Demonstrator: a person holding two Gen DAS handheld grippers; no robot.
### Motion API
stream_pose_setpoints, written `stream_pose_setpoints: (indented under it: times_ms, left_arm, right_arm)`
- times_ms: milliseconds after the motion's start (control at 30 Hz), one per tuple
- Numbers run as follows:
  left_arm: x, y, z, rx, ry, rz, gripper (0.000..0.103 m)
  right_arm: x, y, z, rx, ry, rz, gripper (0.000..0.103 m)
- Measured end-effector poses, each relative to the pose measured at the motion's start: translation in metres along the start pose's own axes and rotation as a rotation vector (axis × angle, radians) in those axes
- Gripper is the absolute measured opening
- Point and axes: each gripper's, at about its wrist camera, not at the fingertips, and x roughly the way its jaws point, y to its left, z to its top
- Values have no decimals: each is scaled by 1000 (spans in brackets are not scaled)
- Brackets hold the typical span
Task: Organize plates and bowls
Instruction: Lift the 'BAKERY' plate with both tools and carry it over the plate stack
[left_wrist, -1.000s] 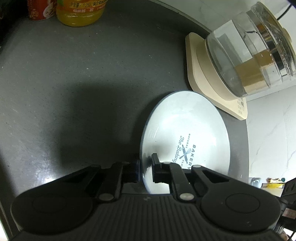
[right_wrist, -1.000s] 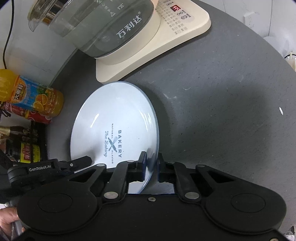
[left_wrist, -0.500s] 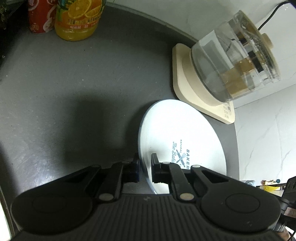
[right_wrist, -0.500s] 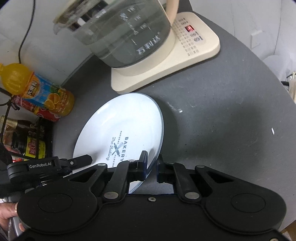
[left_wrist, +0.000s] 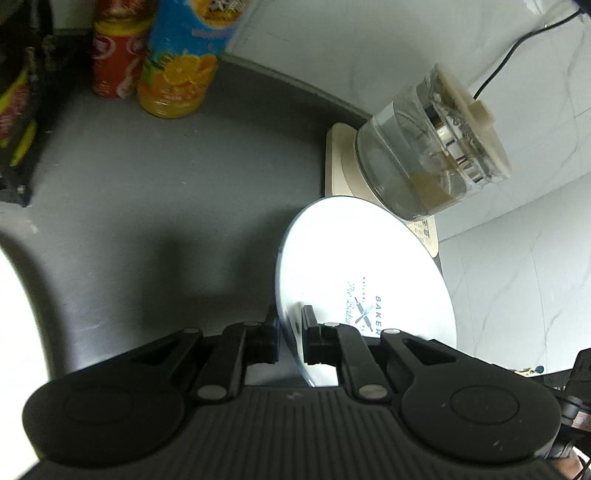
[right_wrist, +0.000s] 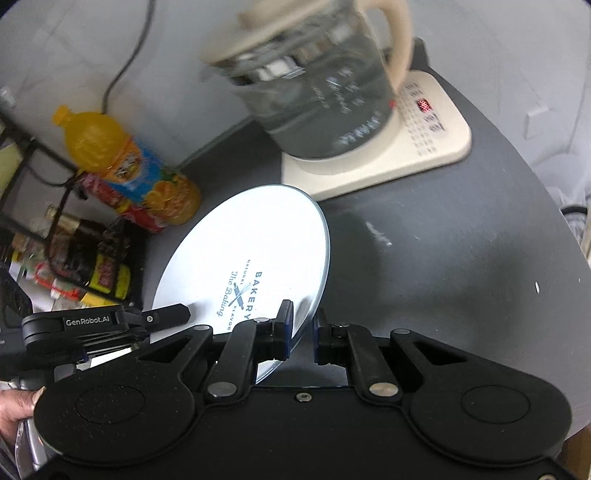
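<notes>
- white plate (left_wrist: 365, 273), printed "bakery" in blue, is up off the dark grey counter (left_wrist: 155, 192) and tilted, with both claws on its near rim.
- left gripper (left_wrist: 290, 338) is clenched on the plate's left edge: its jaws stand narrow, one pad (left_wrist: 308, 328) on the printed face and the other behind the rim.
- right gripper (right_wrist: 303, 334) straddles the plate's (right_wrist: 255, 258) right edge; its blue-tipped left pad (right_wrist: 284, 328) lies on the printed face. the other pad shows a sliver of gap from the rim, so i cannot tell if this grip is firm.
- in the right view the left gripper (right_wrist: 173, 315) reaches in from the left, its finger tip lying on the plate's lower-left part, and a hand (right_wrist: 14, 406) shows at the frame's edge.
- glass kettle (left_wrist: 432, 144) on a cream base (right_wrist: 417, 155) stands just beyond the plate; a red display glows on the base.
- orange juice bottle (right_wrist: 129, 162) and a red can (left_wrist: 110, 59) stand near the wall, well apart from the plate.
- black rack (right_wrist: 74, 258) of jars sits at the counter's left end.
- white marbled wall (left_wrist: 517, 280) rises behind the kettle.
</notes>
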Motion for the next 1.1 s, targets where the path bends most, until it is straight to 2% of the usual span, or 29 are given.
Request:
stream_pose_setpoints:
  times_ms: [233, 500, 1100]
  left_arm:
    - [-28, 10, -9, -28, -55, 17, 9]
    - [-66, 39, -27, -71, -127, 55, 9]
    - [-127, 112, -72, -214, -231, 156, 10]
  right_arm:
    - [-10, 25, 1, -81, 1, 36, 10]
    - [-5, 61, -2, -179, 29, 93, 10]
    - [33, 145, -26, -376, 139, 204, 11]
